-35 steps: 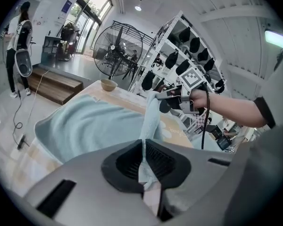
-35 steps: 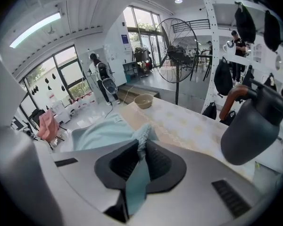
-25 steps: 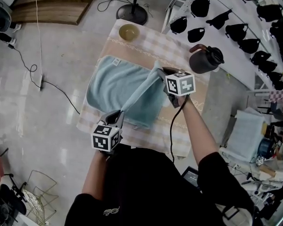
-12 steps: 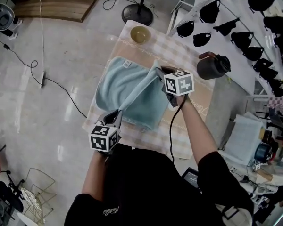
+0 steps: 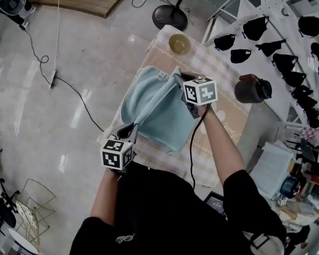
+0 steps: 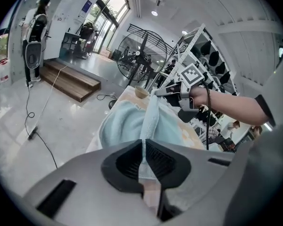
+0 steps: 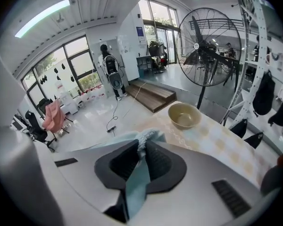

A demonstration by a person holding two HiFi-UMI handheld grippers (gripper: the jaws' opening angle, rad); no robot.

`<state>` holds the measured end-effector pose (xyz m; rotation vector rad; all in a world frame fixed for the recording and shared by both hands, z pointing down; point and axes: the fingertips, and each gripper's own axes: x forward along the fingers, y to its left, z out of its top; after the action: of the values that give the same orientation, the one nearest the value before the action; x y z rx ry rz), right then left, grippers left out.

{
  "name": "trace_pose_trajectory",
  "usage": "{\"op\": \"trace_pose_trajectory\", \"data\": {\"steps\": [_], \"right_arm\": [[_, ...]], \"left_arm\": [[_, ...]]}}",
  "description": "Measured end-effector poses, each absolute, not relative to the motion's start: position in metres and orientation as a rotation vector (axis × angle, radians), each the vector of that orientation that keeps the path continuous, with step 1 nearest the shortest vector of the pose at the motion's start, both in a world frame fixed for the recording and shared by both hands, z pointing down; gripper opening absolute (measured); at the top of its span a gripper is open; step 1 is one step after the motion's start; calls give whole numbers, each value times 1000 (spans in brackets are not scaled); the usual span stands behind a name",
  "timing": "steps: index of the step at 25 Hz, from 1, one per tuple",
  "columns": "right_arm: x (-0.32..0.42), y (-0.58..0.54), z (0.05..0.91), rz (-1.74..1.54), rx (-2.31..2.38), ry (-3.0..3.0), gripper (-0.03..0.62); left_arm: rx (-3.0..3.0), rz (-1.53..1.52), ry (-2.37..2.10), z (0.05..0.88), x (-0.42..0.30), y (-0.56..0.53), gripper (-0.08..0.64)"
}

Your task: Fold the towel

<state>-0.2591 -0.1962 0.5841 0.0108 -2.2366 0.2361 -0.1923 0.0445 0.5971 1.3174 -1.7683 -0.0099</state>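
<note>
Looks like a test lab / open hall: big industrial fan (image 7: 208, 46), white rack (image 7: 258, 55) w/ black gear hung, cables (image 5: 84, 102) across glossy floor (image 5: 32, 132), wood platform (image 7: 153, 95), tall windows (image 7: 80, 55).

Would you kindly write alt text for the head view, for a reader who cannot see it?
Seen from above, a person holds a light blue towel by one edge, the left claw and right claw each shut on it, that edge raised over a table with a checked cloth. A yellow bowl and a dark jug stand on the table too.
</note>
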Motion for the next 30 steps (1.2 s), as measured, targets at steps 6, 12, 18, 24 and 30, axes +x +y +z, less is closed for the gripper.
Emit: {"op": "trace_pose_trajectory", "data": {"steps": [6, 12, 18, 24, 30], "right_arm": [[-297, -176, 605, 224, -48, -2191, 41], [-323, -166, 622, 267, -66, -2168, 41], [-338, -154, 641, 249, -106, -2129, 41], [-345, -142, 647, 244, -206, -2130, 190], [-325, -161, 630, 225, -196, -2187, 224]], "left_arm": [[1251, -20, -1773, 611, -217, 64, 28], [1215, -37, -1790, 615, -243, 74, 28], [1165, -50, -1770, 631, -252, 83, 28], [1062, -30, -1802, 650, -260, 96, 145], [1050, -46, -1839, 638, -259, 98, 215]]}}
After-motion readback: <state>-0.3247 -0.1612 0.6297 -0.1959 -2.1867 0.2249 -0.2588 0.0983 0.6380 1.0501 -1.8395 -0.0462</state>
